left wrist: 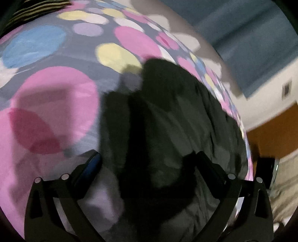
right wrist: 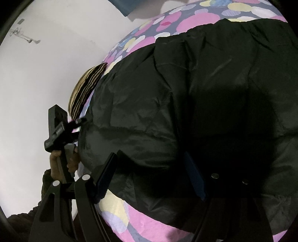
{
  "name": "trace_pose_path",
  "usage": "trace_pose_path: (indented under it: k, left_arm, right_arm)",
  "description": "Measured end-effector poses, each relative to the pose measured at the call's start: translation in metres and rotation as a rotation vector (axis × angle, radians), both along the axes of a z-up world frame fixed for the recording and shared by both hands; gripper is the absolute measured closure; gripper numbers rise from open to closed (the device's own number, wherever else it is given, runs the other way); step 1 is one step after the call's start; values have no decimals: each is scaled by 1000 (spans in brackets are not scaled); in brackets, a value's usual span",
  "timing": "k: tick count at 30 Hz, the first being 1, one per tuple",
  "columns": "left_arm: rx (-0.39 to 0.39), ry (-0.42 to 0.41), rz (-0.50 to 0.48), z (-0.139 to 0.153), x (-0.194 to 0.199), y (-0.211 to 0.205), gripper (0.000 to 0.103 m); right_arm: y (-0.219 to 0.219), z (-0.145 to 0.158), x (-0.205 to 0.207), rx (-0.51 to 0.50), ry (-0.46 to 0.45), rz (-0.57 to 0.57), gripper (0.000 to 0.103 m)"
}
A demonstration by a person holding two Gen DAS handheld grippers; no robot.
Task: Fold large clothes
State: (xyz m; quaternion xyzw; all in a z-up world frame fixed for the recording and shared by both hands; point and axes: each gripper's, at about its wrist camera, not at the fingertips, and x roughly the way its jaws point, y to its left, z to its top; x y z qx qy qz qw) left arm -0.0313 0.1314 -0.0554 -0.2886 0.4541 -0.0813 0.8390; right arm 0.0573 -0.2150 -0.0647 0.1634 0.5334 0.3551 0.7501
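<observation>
left wrist view: the left hand-held gripper (left wrist: 148, 162) has its two fingers spread wide, nothing pinched between them. below and ahead of it a black padded jacket (left wrist: 186, 115) lies on a bed covered by a sheet with big pink, blue and yellow spots (left wrist: 55, 89). the jacket runs from between the fingers up toward the middle of the frame, along the bed's right edge. a striped pillow (left wrist: 37, 7) peeks in at the top left corner. the view is blurred, so the fabric folds are hard to read. no container shows here.

right wrist view: the right hand-held gripper (right wrist: 150, 175) is partly spread, its fingers resting low over the jacket (right wrist: 186, 93), which fills most of the frame; whether the pads press on the cloth i cannot tell. the spotted sheet (right wrist: 130, 219) shows under the jacket's near edge. at the left edge of the jacket the left hand-held gripper (right wrist: 78, 124) is seen, held by a hand (right wrist: 55, 167), with the striped pillow (right wrist: 85, 87) just behind it.
</observation>
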Motion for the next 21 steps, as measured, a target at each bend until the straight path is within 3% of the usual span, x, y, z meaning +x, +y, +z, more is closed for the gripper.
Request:
trace_pose_path:
  k: [2, 6, 8, 10, 11, 12, 14, 17, 21]
  left_arm:
    - [-32, -10, 26, -4, -2, 9, 2]
    - [-47, -19, -37, -6, -2, 4, 2]
    - [-135, -20, -73, -9, 2, 2, 2]
    - [-175, -24, -68, -10, 5, -1, 3]
    - [-183, -33, -80, -10, 7, -4, 11]
    - [-195, -34, -96, -11, 10, -8, 33]
    - [-218, 2, -98, -18, 15, -18, 41]
    - [-165, -17, -102, -9, 19, -26, 62]
    - [-123, -37, -107, 18, 22, -33, 73]
  right_arm:
    - [0, -1, 1, 7, 6, -1, 30]
    - [-2, -1, 2, 9, 7, 2, 30]
    - [-3, 0, 2, 8, 5, 1, 30]
    - [-2, 0, 1, 8, 2, -1, 30]
    - [-3, 0, 0, 8, 1, -1, 30]
    - [-3, 1, -1, 8, 0, 0, 30]
    - [-4, 0, -1, 8, 1, 0, 30]
    - [-4, 0, -1, 4, -2, 3, 30]
    - [0, 0, -2, -22, -17, 9, 30]
